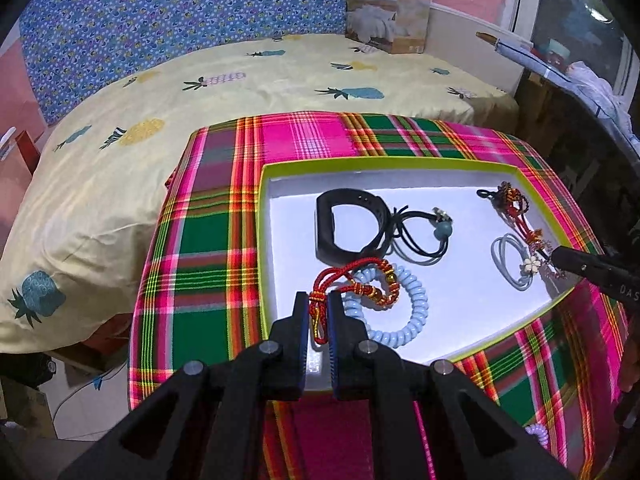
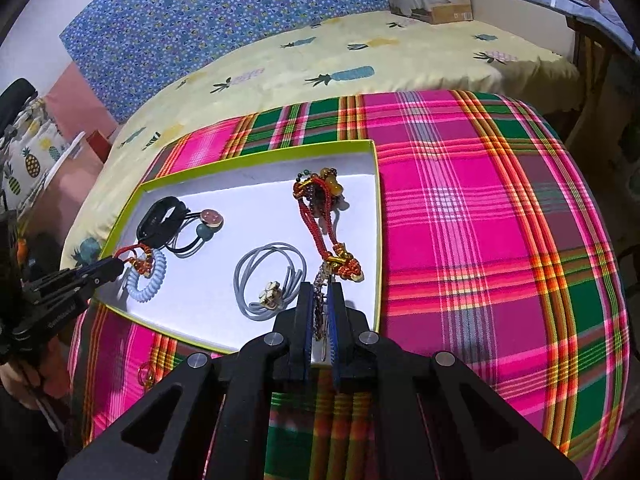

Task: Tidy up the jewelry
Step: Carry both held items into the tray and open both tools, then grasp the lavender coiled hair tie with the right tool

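Left hand-held gripper point(image 1: 319, 312): pinched on the red-gold cord bracelet point(image 1: 360, 288) at the box's near edge.
Right hand-held gripper point(image 2: 320, 300): clamped on the tail of the red knotted charm point(image 2: 320, 216).
Box point(image 1: 400, 162): green rim, white floor, on the plaid table point(image 1: 208, 240).
Contents: blue coil tie point(image 1: 404, 312), grey flower tie point(image 2: 268, 276), black band point(image 1: 348, 224), black bead tie point(image 1: 424, 236).
Hidden: charm tail between the right pads.
Writing: carton point(image 1: 390, 6) on the bed point(image 1: 160, 92), partly legible "QUILT".

The purple coil tie point(image 1: 537, 432) is mostly hidden behind the left gripper's frame, its shape unclear.
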`<state>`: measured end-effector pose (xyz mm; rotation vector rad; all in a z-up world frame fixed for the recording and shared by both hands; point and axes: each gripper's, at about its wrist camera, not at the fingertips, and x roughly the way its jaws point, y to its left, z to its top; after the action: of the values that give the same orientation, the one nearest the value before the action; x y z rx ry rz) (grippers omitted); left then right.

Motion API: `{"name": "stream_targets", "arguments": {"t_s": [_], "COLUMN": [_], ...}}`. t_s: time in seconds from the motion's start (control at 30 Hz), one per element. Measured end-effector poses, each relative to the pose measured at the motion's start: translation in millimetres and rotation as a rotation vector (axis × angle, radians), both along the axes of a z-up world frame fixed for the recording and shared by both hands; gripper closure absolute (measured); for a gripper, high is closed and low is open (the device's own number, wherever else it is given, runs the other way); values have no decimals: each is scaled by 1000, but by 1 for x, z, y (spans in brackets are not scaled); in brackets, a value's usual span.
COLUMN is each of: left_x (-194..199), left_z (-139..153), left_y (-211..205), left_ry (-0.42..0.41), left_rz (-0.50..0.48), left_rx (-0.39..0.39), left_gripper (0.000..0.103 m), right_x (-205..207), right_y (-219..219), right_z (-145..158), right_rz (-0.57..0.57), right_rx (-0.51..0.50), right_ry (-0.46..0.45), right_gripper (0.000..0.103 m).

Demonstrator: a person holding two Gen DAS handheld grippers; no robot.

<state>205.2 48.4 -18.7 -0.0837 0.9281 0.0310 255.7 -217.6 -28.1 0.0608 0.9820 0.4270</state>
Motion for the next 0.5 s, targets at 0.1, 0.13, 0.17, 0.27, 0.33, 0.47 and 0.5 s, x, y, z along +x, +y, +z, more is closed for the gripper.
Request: {"name": "stream_targets", "arguments": {"t_s": [0.1, 0.13, 0.17, 0.27, 0.33, 0.47, 0.5], "left_x": [-3, -3, -3, -5, -7, -13, -16], "left_z": [1, 1, 1, 2, 2, 8, 9], "left_y": [0, -1, -2, -2, -2, -2, -3], "left_ry": [-8, -13, -17, -19, -25, -43, -49], "left_rz": [2, 0, -2, -8, -12, -22, -29], "left_rx": [1, 8, 14, 17, 9, -4, -7], "left_gripper": [93, 93, 93, 92, 90, 80, 80], "right_x": [1, 2, 1, -2, -5, -14, -18], "right_y": [0, 0, 0, 2, 3, 2, 1], "right_z": [-3, -3, -3, 0, 3, 10, 13], "right_rz": [-4, -3, 0, 2, 4, 3, 4], "right_rx": [-9, -2, 6, 8, 12, 13, 15], "right_ry": [14, 15, 13, -3, -14, -43, -53], "right_gripper": [95, 93, 91, 85, 80, 80, 80]}}
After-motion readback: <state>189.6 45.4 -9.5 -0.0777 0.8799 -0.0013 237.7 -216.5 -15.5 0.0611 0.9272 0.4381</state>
